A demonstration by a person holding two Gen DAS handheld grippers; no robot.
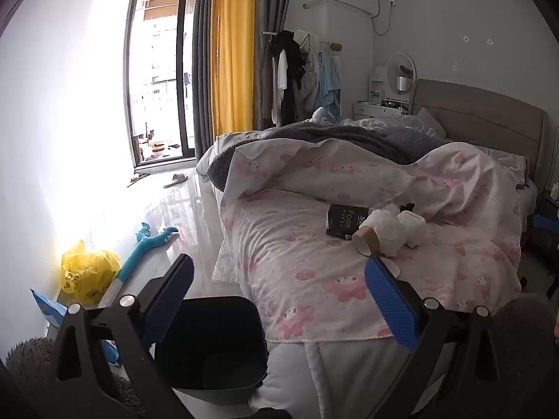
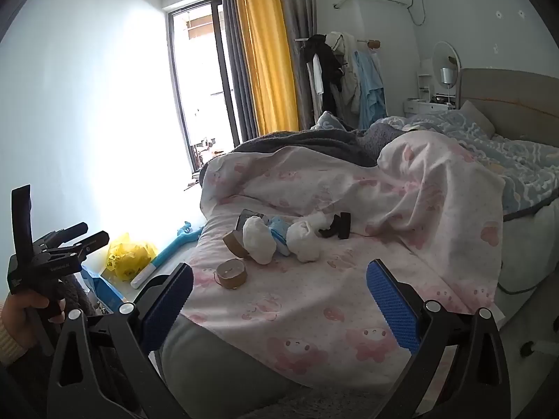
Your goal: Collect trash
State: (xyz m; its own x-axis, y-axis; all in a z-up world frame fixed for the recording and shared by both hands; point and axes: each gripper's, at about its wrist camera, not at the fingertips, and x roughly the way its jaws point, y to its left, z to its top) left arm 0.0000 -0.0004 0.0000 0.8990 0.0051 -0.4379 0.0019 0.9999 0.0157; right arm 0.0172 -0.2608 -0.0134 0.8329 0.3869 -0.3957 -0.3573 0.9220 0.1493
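Trash lies on the pink bed cover (image 1: 314,279): a black "Face" packet (image 1: 344,221), a cardboard tube (image 1: 366,241), and crumpled white tissues (image 1: 394,230). The right wrist view shows the tissues (image 2: 260,239), a tape roll (image 2: 231,273), a cardboard tube (image 2: 234,243), a blue packet (image 2: 279,235) and a black object (image 2: 340,226). A black bin (image 1: 213,345) stands on the floor beside the bed. My left gripper (image 1: 279,300) is open and empty above the bin and bed edge. My right gripper (image 2: 279,305) is open and empty above the bed's near edge.
A yellow plastic bag (image 1: 87,272), a blue toy (image 1: 146,248) and a blue packet (image 1: 49,309) lie on the floor by the left wall. A slipper (image 1: 176,179) lies near the balcony door. The left gripper's body (image 2: 45,262) shows in the right wrist view.
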